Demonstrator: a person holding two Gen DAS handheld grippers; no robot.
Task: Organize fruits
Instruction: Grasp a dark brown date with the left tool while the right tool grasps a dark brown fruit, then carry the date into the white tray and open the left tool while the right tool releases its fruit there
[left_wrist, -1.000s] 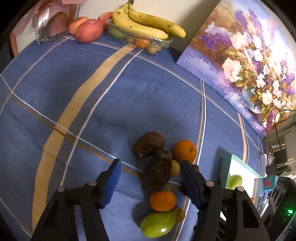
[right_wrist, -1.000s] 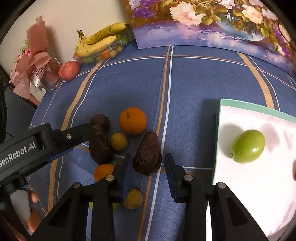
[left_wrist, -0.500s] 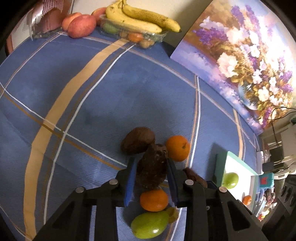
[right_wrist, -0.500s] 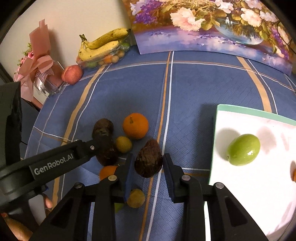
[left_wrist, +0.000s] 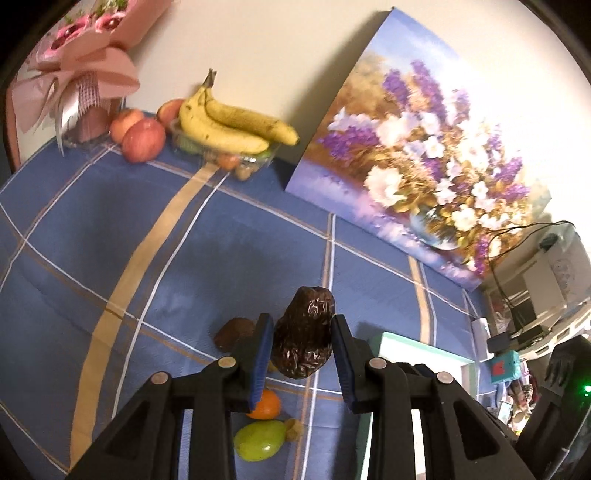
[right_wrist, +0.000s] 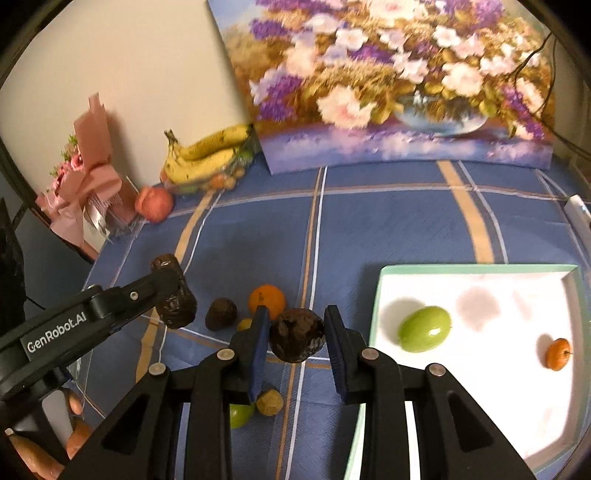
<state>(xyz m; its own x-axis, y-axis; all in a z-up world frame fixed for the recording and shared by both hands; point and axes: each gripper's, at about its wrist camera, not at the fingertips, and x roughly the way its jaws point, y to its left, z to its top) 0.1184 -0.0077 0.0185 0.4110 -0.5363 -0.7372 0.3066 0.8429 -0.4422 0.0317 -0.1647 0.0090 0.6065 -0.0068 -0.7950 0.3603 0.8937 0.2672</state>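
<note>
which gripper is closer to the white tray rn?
Right. The right gripper, shut on a dark wrinkled fruit, sits just beside the white tray at its near edge. The left gripper, holding another dark fruit, is farther off, across the loose fruit pile.

Blue plaid tablecloth (right_wrist: 388, 229), tan stripes; white tray (right_wrist: 480, 387), mint rim; yellow bananas (left_wrist: 229, 125); purple-white flower painting (left_wrist: 424, 155).

You face a plain cream wall (left_wrist: 280, 48) with a large flower painting on canvas (right_wrist: 399, 85) leaning against it (warm, dim light).
</note>
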